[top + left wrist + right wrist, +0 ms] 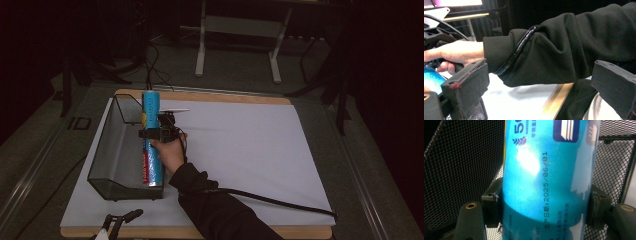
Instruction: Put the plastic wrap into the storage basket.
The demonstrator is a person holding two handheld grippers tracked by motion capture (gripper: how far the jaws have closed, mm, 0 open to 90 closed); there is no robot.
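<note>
1. The right tongs (159, 133) are clamped on a blue tube (152, 145) — a long, glossy packet with printed writing and a date along its side; in the right gripper view the two black pads (492, 206) press against either side of the tube (546, 185), and it stands between them.
2. The tube lies lengthwise at the open right edge of a black wire-mesh tray (112, 150); its near end, which carries a red patch, rests low by the tray's near corner, while its far end rises above the tray's back rim; mesh (461, 170) shows behind the tube on both sides in the right gripper view.
3. The right hand (169, 152) holds the tongs from the near side, with a black sleeve (220, 210) behind it and a black cable (280, 202) trailing off across the white sheet (240, 150) that covers the table (210, 95).
4. The left tongs (117, 220) sit at the near edge of the table, well apart from the tube; in the left gripper view their two pads (466, 87) stand wide apart with nothing between them — open; beyond them that view looks across at the right hand (456, 52) and sleeve (564, 50).
5. A thin white strip (175, 110) lies on the sheet just beyond the right tongs.
</note>
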